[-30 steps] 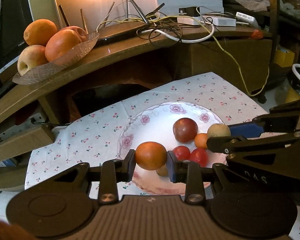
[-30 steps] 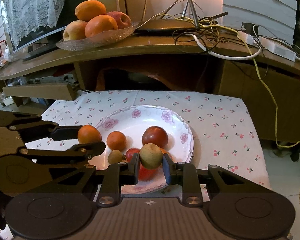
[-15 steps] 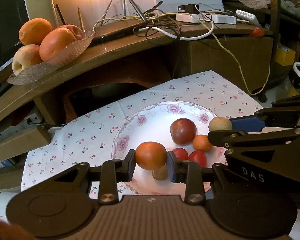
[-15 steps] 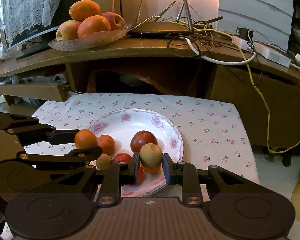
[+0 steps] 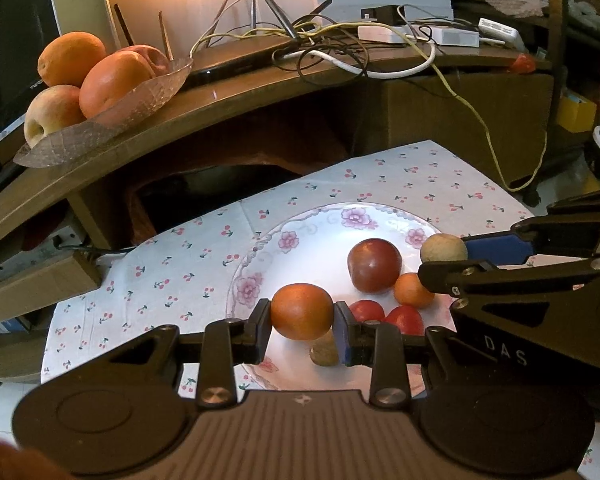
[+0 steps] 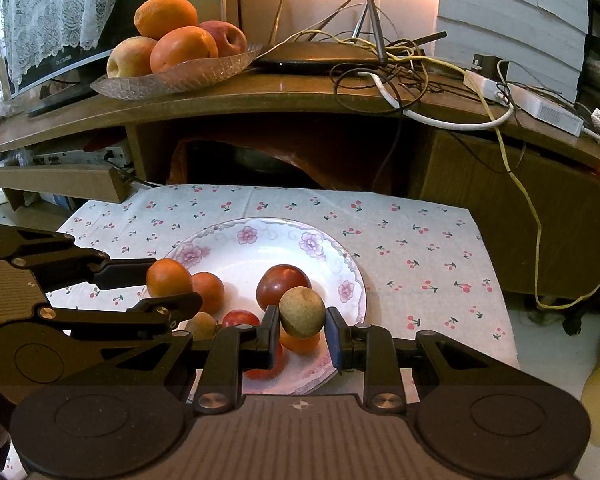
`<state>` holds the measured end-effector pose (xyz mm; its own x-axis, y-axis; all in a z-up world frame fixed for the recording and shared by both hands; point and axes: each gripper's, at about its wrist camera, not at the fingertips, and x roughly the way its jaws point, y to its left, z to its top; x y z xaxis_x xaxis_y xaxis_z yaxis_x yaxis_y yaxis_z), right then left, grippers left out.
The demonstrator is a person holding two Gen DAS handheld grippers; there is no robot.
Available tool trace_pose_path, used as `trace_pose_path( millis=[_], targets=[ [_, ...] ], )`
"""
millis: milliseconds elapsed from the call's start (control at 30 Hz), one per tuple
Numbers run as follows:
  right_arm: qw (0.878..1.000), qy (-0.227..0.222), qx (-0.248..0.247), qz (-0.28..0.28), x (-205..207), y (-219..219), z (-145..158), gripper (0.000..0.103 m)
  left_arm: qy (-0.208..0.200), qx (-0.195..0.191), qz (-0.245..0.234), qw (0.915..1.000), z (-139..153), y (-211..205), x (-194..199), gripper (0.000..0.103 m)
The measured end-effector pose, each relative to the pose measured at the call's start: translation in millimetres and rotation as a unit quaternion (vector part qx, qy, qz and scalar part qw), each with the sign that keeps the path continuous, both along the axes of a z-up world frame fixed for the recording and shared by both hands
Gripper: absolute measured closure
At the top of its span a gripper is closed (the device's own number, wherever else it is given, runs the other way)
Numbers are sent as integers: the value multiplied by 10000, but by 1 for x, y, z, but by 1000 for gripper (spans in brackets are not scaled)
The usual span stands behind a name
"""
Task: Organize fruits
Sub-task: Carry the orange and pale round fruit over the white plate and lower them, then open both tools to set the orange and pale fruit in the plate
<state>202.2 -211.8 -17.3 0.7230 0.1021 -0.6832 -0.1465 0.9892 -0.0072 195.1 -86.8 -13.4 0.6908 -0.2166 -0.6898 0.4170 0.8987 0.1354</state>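
Left wrist view: left tongs clamp orange fruit above floral plate; small brownish fruit half hidden behind pad.

Right wrist view: right tongs clamp greenish-brown fruit over plate; fruit beneath partly obscured.

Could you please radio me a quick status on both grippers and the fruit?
Left gripper shut on round orange fruit. Right gripper shut on round tan-green fruit. Both above floral white plate. Nothing blocking.

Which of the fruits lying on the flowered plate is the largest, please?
The dark red apple near the plate's middle; the fruits lying around it are all clearly smaller.
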Motion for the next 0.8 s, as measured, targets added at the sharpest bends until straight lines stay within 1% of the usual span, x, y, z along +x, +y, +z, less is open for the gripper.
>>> trace_pose_path(
  millis=[300,533,800],
  targets=[
    [10000,36,-4,9,5,1,-2,76,6,16,28,10000,-2,1,5,65],
    [9999,91,48,-15,8,0,-6,76,-14,99,20,9999,-4,-1,8,65],
    [9997,179,145,-18,13,1,-10,77,58,164,139,9998,-7,0,13,65]
  ],
)
